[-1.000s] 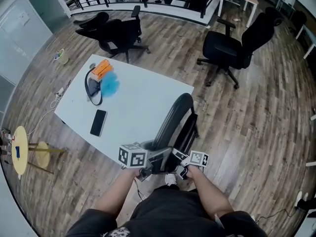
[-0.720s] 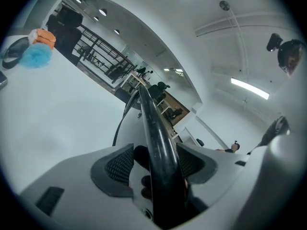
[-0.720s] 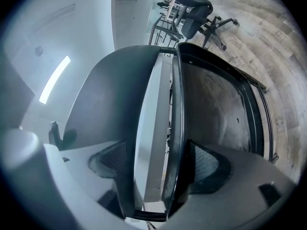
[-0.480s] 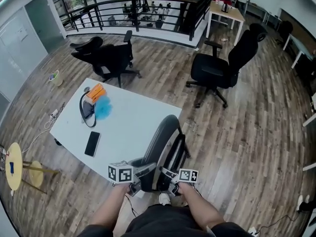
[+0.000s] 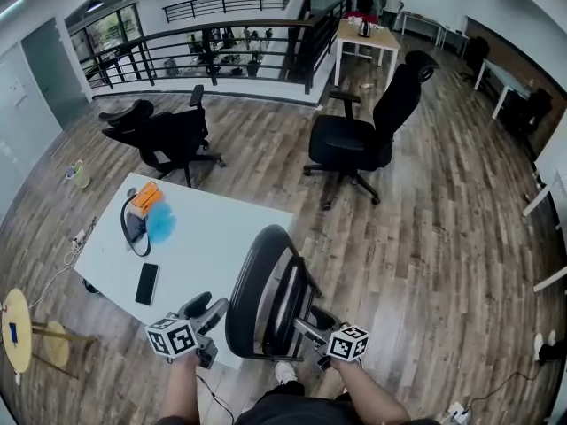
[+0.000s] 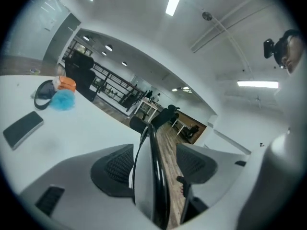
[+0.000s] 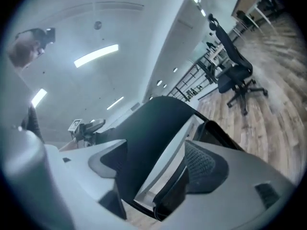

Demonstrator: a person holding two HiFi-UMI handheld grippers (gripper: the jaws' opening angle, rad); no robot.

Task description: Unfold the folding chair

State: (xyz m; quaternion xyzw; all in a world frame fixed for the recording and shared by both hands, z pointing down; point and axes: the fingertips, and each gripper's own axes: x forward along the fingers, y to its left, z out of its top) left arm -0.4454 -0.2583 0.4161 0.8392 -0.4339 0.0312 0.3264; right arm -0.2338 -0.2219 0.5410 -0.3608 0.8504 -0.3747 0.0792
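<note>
The black folding chair (image 5: 266, 290) stands folded on the floor between my hands, against the white table's near edge. My left gripper (image 5: 211, 306) is just left of the backrest rim. In the left gripper view the chair (image 6: 149, 176) is seen edge-on between the wide jaws of that gripper (image 6: 153, 162), and floor shows beside it. My right gripper (image 5: 306, 328) is at the chair's lower right side. In the right gripper view this gripper (image 7: 158, 164) has its jaws around the chair (image 7: 148, 143), with the backrest panel and lower frame between the pads.
The white table (image 5: 221, 228) carries a phone (image 5: 147, 283), a cable and an orange and blue item (image 5: 151, 206). Two black office chairs (image 5: 354, 140) (image 5: 164, 135) stand on the wooden floor behind. A small round stool (image 5: 22, 326) is at the left.
Both hands have risen and drawn apart. The left gripper has shifted left, off the chair's lower part to beside the backrest. The chair stands more upright, and the head view has tilted up.
</note>
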